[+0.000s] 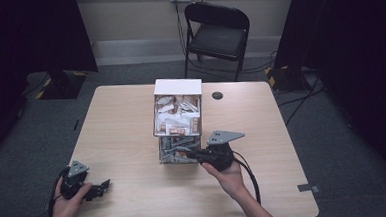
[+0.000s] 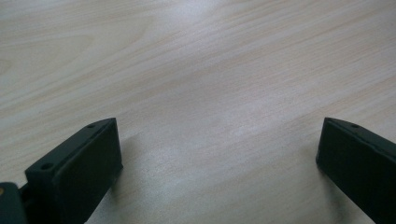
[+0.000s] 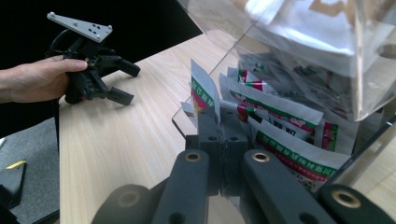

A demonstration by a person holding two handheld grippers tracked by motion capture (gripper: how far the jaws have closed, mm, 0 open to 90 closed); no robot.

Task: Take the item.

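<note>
A clear two-tier dispenser box (image 1: 178,120) stands at the middle of the table. Its upper tier holds brown-and-white packets and its lower tier (image 3: 299,140) holds several white-and-green sachets. My right gripper (image 1: 194,152) reaches into the lower tier's open front. Its jaws are closed together (image 3: 221,116) on the edge of one white-and-green sachet (image 3: 201,88), which stands upright above the fingertips. My left gripper (image 1: 104,186) rests low at the table's front left, far from the box. Its jaws are spread wide (image 2: 219,140) over bare wood, and it also appears in the right gripper view (image 3: 126,81).
The light wooden table (image 1: 132,141) has a small round black cable hole (image 1: 217,95) behind the box. A black folding chair (image 1: 217,34) stands beyond the far edge. Dark curtains flank both sides, and cables run across the floor at the right.
</note>
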